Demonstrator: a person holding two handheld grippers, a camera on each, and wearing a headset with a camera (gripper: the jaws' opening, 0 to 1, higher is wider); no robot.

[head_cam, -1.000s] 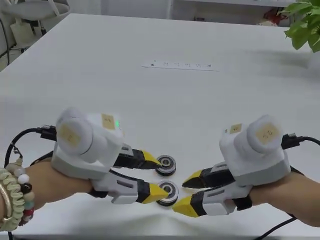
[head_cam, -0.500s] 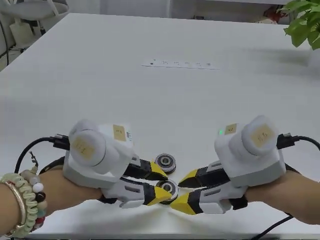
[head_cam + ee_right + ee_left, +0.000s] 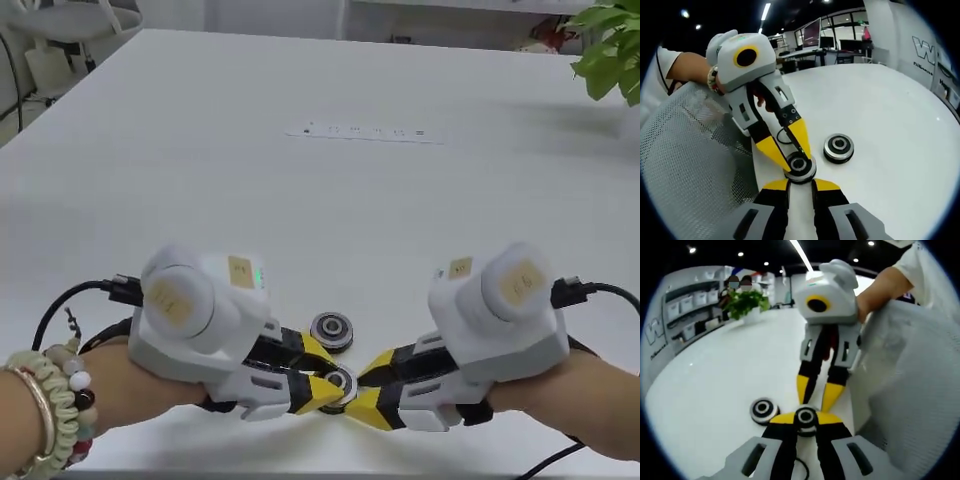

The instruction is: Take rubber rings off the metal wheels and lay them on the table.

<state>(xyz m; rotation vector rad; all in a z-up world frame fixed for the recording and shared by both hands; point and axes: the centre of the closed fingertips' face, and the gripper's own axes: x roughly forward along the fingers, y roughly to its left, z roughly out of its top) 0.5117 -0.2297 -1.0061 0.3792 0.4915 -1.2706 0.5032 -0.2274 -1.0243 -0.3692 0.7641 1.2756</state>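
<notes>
Two hand-held claws are meeting tip to tip low on a wide white tabletop (image 3: 300, 200), close to its near edge. The left claw (image 3: 325, 375) is clamping the near wheel (image 3: 338, 381) between its yellow tips, jaws drawn in against it, probably to steady it. The right claw (image 3: 360, 390) is facing it with jaws parted only narrowly and tips reaching the wheel's rim, seemingly lining up to peel the rubber. Whether they are touching it is unclear. The far wheel (image 3: 331, 329) is lying flat just beyond, apart from both claws. Both wheels are wearing their dark rubber rings (image 3: 839, 158), so removal is not yet done. The near edge is running just beneath the claws, so a freed ring could drop off there. Open tabletop is stretching far and to both sides, with a socket strip (image 3: 360, 131) and a plant (image 3: 610, 50) well apart.
</notes>
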